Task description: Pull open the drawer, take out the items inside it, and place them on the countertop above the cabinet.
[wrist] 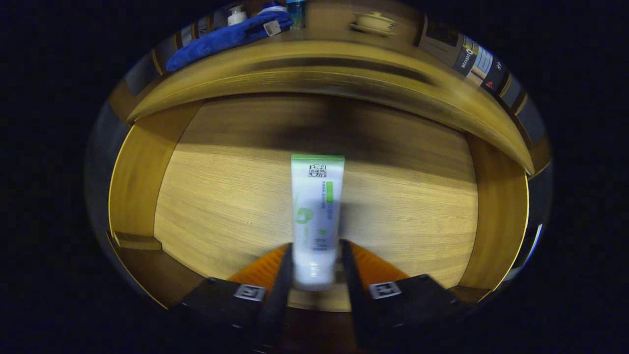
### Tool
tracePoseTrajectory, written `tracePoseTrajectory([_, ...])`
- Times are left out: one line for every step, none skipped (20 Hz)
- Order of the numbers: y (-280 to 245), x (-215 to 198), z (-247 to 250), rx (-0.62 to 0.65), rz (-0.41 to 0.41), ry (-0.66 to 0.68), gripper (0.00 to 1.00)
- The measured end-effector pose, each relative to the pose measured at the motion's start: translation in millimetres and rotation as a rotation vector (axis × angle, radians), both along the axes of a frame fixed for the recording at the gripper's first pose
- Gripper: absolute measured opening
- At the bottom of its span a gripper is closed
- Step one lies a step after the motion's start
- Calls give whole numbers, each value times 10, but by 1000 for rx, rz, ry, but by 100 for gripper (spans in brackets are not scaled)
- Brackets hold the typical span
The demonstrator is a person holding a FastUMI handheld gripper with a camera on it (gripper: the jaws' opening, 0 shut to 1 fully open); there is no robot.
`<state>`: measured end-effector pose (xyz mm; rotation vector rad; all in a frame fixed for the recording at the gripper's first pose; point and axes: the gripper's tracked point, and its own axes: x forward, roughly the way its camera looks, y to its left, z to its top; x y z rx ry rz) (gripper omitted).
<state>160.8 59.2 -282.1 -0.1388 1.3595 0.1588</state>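
the tool [314,248] grips the tube's [317,211] cap end; the tube reaches ahead over the open drawer [221,196].

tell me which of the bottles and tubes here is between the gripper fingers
The white tube with the green end, lying in the open drawer; the gripper has closed on its cap end. The white bottle stands far beyond, on the countertop.

You can't read the blurred print on the white tube [317,216]; its square logo stays illegible too.
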Motion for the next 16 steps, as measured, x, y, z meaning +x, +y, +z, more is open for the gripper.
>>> tracePoseTrajectory([-7,-2,-33,-3,5,-1,53])
tracePoseTrajectory([-4,28,-27,3,2,-15,48])
tracePoseTrajectory([-10,27,-17,5,-2,-22,48])
tracePoseTrajectory([-1,30,-3,15,-5,-24,44])
tracePoseTrajectory([8,28,29,31,-8,-21,44])
tracePoseTrajectory([-15,25,72,41,-4,-21,44])
tracePoseTrajectory([-23,38,131,46,3,-34,44])
tracePoseTrajectory([-16,31,178,50,14,-44,44])
tracePoseTrajectory([-17,21,256,60,25,-50,44])
tracePoseTrajectory([-31,14,327,76,31,-52,44])
tracePoseTrajectory([-44,20,375,94,34,-56,44])
tracePoseTrajectory([-49,41,382,112,40,-63,44])
tracePoseTrajectory([-73,45,446,127,55,-68,44])
tracePoseTrajectory([-92,35,503,141,68,-80,44])
tracePoseTrajectory([-119,40,571,154,75,-94,44])
tracePoseTrajectory([-139,45,650,170,84,-106,44])
